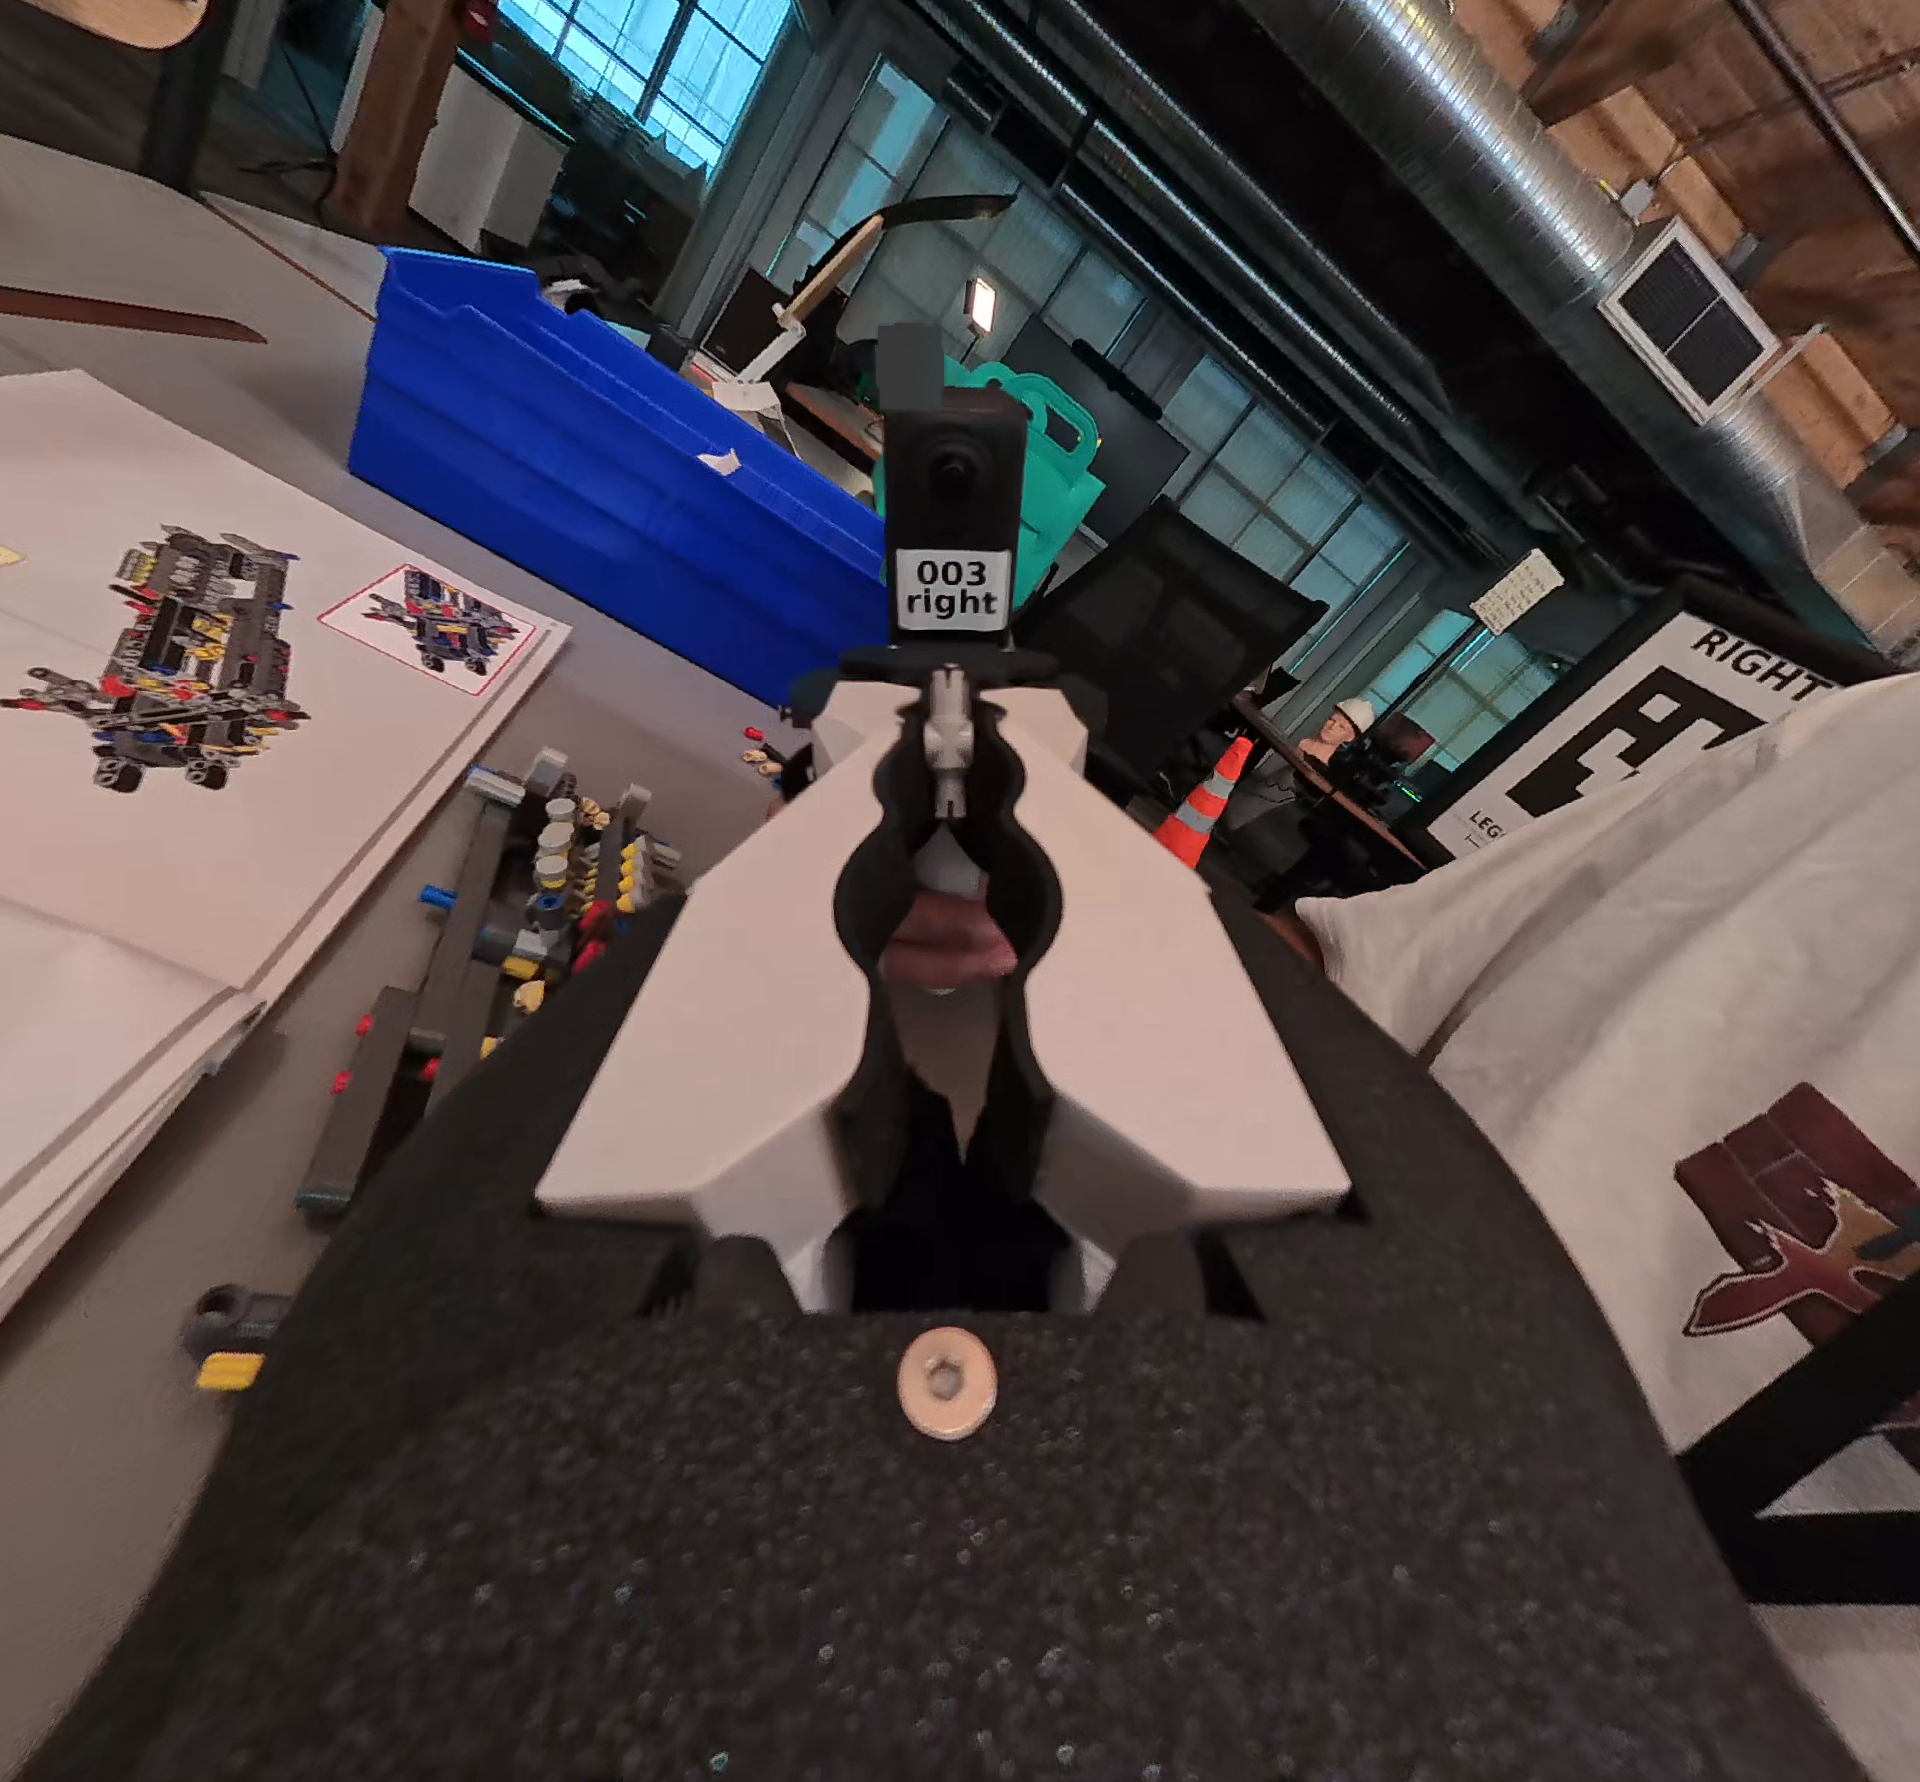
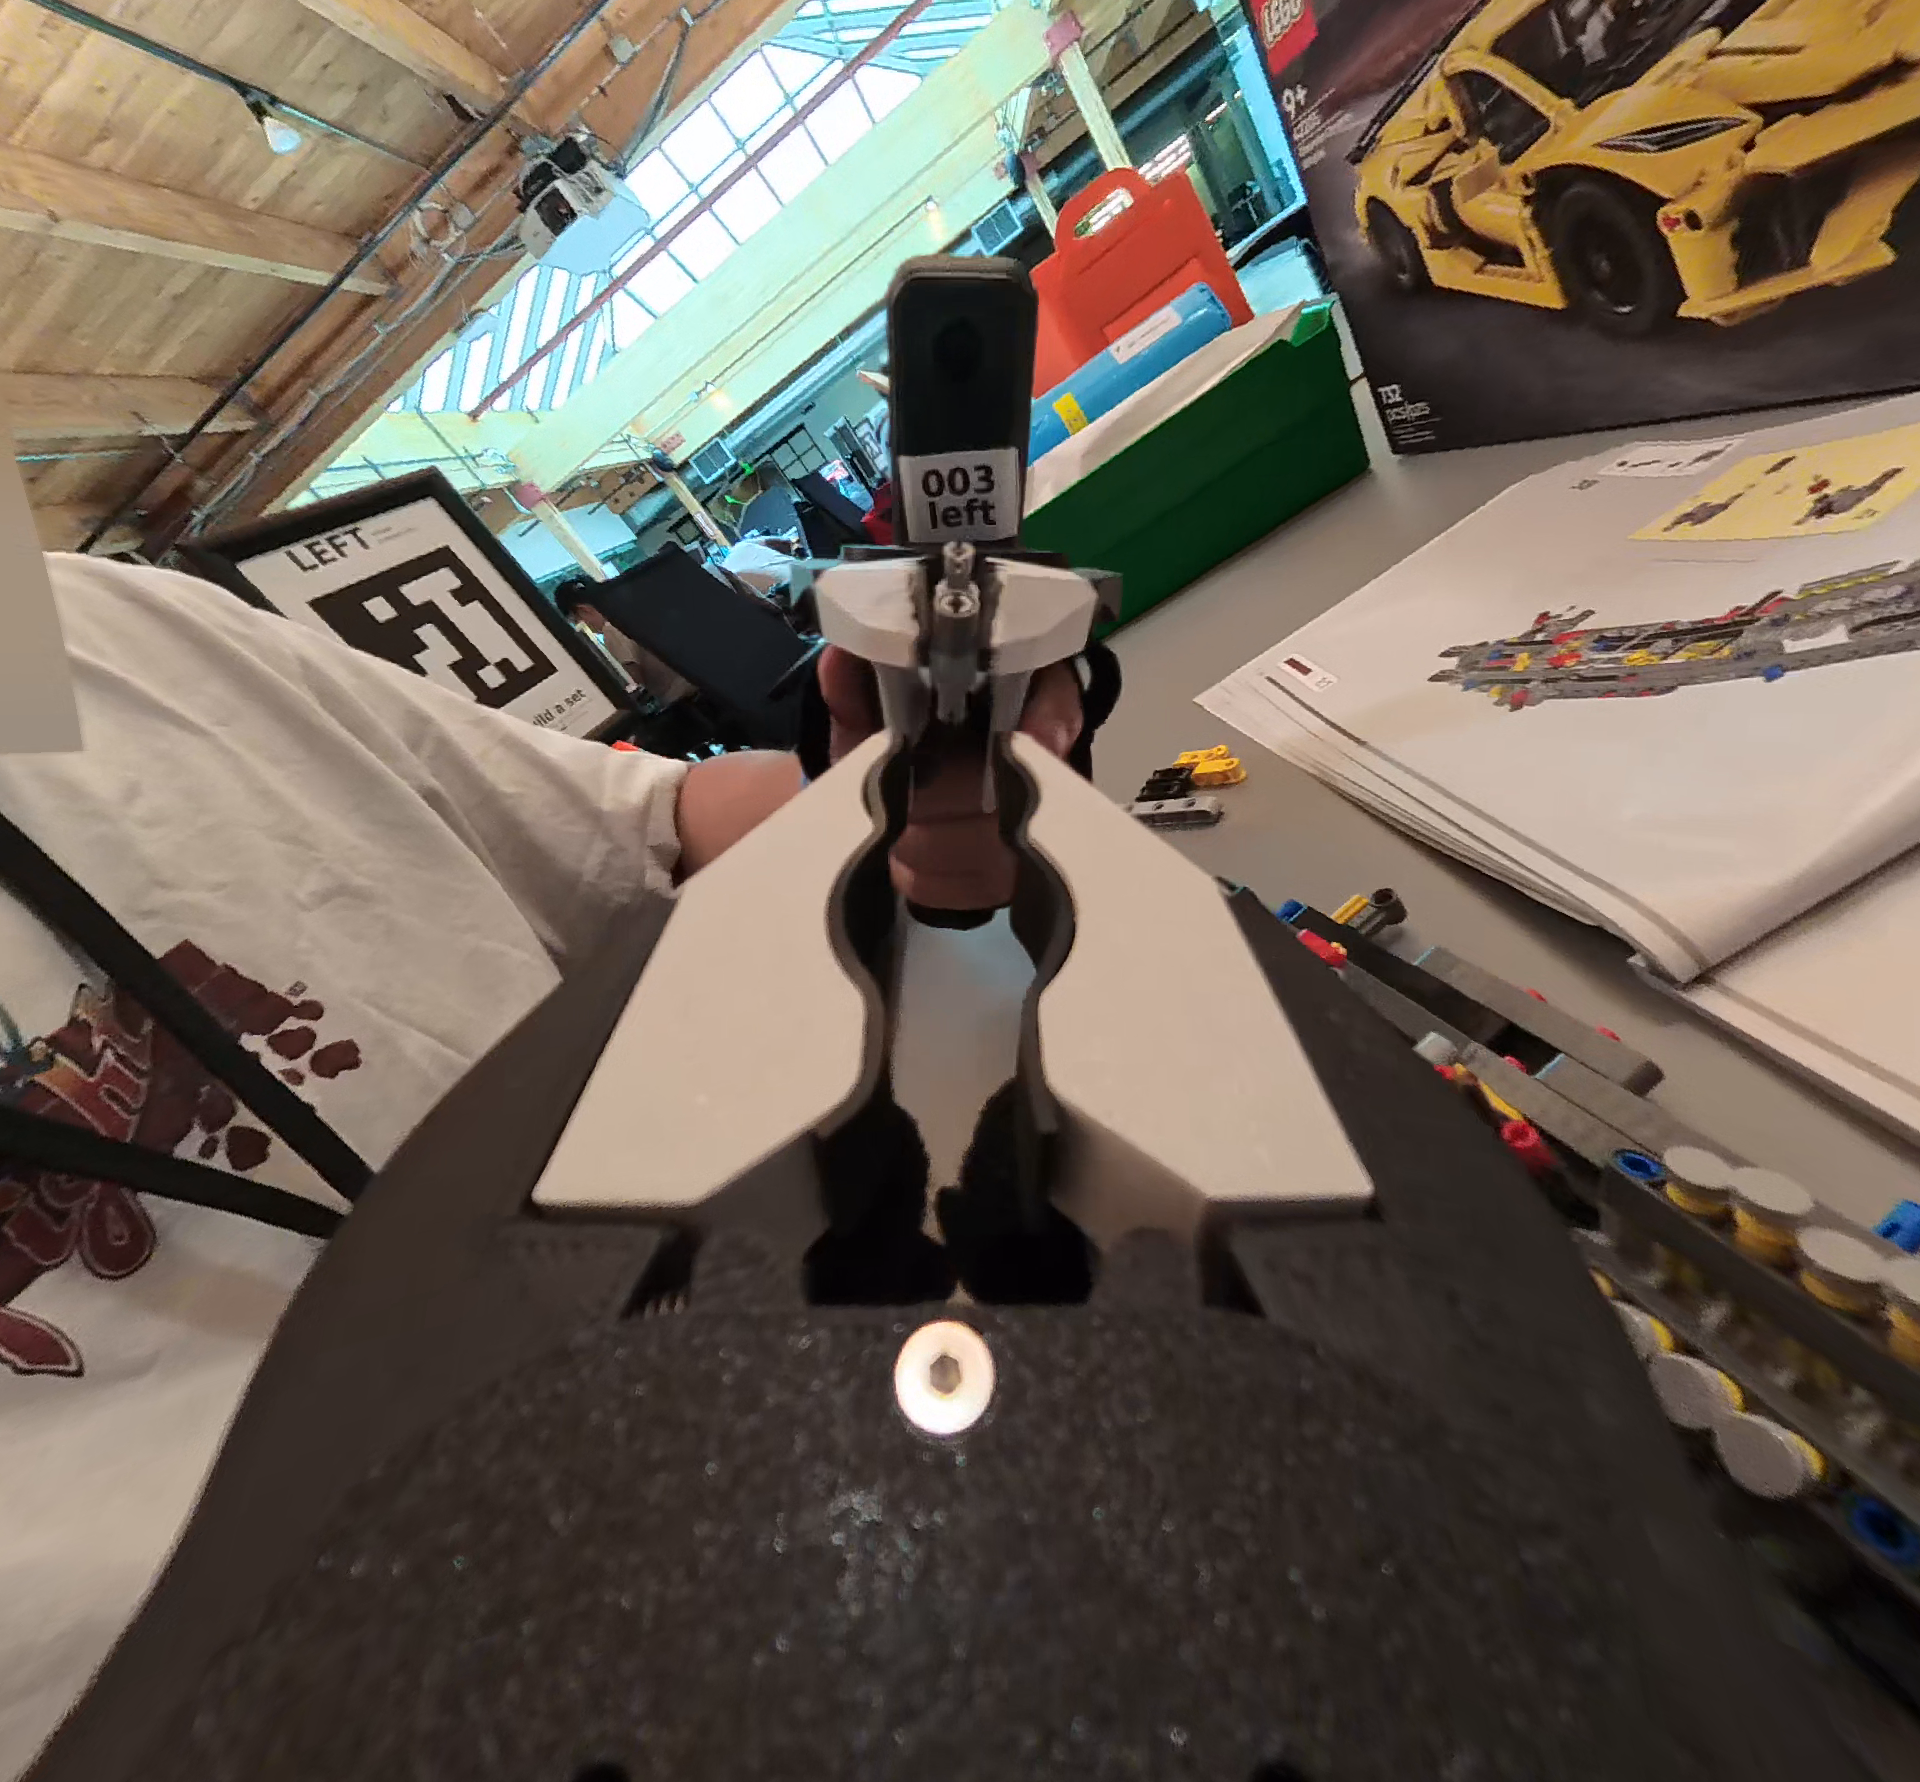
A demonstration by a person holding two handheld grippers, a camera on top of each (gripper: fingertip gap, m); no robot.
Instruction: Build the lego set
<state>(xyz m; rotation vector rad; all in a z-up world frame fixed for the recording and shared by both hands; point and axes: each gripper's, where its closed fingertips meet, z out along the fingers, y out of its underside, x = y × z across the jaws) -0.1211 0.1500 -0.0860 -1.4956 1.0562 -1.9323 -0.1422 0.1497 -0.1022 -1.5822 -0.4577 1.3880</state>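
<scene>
My left gripper point(image 1: 948, 766) and my right gripper point(image 2: 951, 745) face each other tip to tip, raised above the table. A small light grey Lego connector piece point(image 1: 948, 740) sits between the left gripper's black pads. In the right wrist view the same grey piece point(image 2: 954, 631) runs from the left gripper's white fingers point(image 2: 873, 615) down to my right gripper's tips. Both grippers look shut on it, one at each end. The long dark grey Lego chassis point(image 1: 540, 891) with yellow, blue and red parts lies on the table below; it also shows in the right wrist view point(image 2: 1538, 1036).
An open instruction booklet point(image 1: 208, 693) point(image 2: 1558, 724) lies beside the chassis. A blue bin point(image 1: 582, 444), a green bin point(image 2: 1195, 496) and the set's box point(image 2: 1610, 122) stand behind. Loose small pieces point(image 2: 1184, 787) point(image 1: 229, 1337) lie on the table. A person's white shirt point(image 2: 312, 797) is close. Only a small space, under 4 cm, lies between the two pairs of fingers.
</scene>
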